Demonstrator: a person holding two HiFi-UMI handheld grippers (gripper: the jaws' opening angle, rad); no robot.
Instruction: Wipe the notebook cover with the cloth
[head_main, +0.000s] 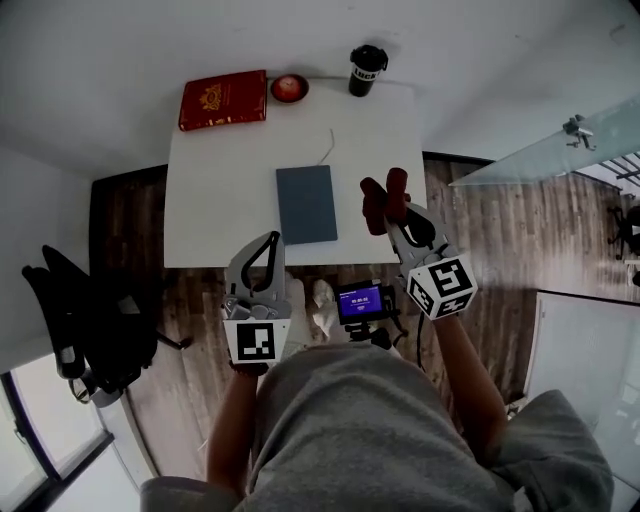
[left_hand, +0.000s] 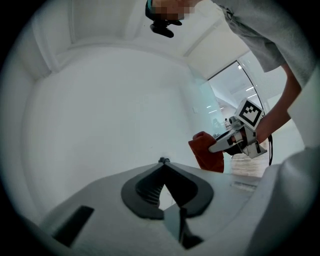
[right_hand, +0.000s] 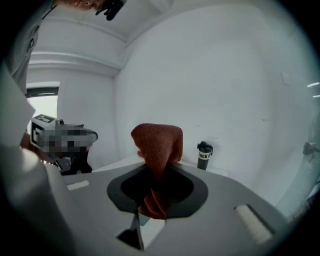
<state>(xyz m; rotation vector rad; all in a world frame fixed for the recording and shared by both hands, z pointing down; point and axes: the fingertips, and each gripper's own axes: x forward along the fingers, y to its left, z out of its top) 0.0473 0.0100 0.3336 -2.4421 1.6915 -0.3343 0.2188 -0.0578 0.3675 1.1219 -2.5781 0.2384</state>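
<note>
A slate-blue notebook (head_main: 306, 203) lies flat near the front edge of the white table (head_main: 220, 200). My right gripper (head_main: 392, 212) hovers just right of it over the table's front right corner, shut on a dark red cloth (head_main: 385, 198) that bunches up past the jaw tips; the cloth (right_hand: 157, 145) fills the right gripper view. My left gripper (head_main: 266, 250) is at the table's front edge, left of and below the notebook, jaws shut and empty. In the left gripper view its jaw tips (left_hand: 163, 161) meet, and the cloth (left_hand: 206, 151) shows to the right.
At the table's back edge sit a red book (head_main: 223, 99), a small red bowl (head_main: 289, 88) and a black cup (head_main: 366, 70); the cup (right_hand: 204, 156) also shows in the right gripper view. A black chair (head_main: 90, 320) stands left; a camera on a tripod (head_main: 364, 303) is below the table.
</note>
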